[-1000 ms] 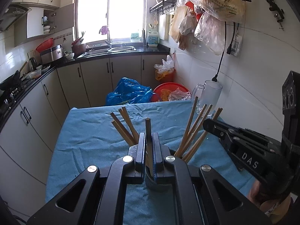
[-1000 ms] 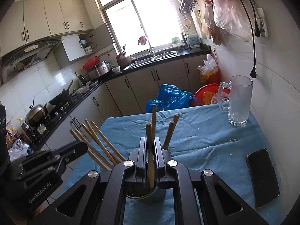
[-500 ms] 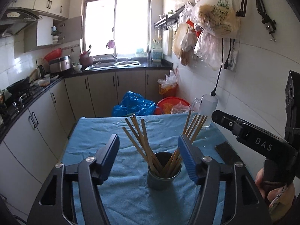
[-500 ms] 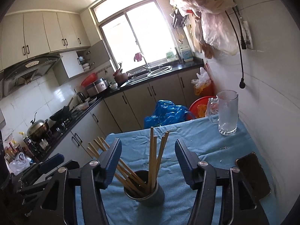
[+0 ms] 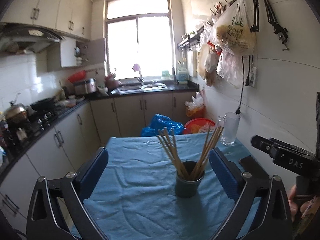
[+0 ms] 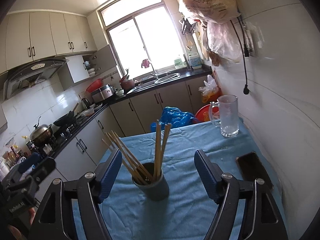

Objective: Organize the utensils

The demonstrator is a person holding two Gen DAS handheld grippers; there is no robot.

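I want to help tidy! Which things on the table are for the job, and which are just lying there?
For the job:
chopsticks
cup

Just lying about:
glass mug
phone
blue cloth

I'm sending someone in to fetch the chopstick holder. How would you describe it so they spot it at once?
Look at the table under the blue cloth by the white tiled wall. The holder is the dark round cup near its middle, with wooden chopsticks fanning out. The glass mug is clear, and the black phone lies flat.
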